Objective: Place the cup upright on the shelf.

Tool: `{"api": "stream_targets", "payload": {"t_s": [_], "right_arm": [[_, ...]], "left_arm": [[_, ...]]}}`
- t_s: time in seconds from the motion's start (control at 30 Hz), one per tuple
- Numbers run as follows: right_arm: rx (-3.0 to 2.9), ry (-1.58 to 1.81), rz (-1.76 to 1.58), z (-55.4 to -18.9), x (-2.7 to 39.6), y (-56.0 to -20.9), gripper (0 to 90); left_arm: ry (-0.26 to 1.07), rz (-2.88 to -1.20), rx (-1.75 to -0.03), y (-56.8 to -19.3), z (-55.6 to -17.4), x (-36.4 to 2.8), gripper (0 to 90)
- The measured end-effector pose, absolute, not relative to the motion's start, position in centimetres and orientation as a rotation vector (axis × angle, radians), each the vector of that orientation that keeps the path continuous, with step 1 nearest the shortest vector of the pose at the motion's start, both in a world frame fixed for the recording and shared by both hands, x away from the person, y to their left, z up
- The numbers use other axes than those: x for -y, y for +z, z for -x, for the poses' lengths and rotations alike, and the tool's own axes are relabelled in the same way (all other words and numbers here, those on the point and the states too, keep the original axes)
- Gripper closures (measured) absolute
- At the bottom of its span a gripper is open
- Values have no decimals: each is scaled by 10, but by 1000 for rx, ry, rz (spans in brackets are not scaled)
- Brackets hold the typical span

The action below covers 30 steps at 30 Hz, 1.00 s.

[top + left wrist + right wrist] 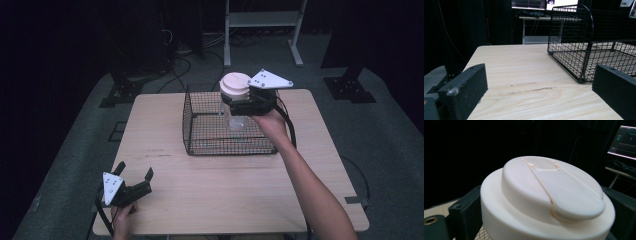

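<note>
No writing, label or number can be read on anything here

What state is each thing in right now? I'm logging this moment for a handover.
Jar: clear, cream lid on, held upright over the basket.
Wire basket: upright on the table, nothing lying in it.
Right gripper: shut on the jar, below the lid.
Left gripper: open, holding nothing, low at the table's near left corner.

Your table (210, 190): light wood-grain top, rounded corners, faint dark scuff marks left of centre. Resting on it: one black wire basket (200, 135) toward the far middle; your left gripper (134, 175) at the near left corner.
</note>
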State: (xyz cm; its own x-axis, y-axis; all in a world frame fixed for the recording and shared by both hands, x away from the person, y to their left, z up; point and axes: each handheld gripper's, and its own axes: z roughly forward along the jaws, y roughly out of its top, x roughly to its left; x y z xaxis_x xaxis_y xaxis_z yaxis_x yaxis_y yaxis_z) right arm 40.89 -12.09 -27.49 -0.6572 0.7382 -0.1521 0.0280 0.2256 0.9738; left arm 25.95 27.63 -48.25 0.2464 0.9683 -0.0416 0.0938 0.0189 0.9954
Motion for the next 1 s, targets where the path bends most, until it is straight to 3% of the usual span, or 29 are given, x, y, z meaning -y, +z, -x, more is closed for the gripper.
{"api": "stream_targets", "payload": {"t_s": [1.0], "right_arm": [[-1891,1387,-786,-450,110,-315,44]], "left_arm": [[951,-1360,-1098,-482,-259,-277,0]]}}
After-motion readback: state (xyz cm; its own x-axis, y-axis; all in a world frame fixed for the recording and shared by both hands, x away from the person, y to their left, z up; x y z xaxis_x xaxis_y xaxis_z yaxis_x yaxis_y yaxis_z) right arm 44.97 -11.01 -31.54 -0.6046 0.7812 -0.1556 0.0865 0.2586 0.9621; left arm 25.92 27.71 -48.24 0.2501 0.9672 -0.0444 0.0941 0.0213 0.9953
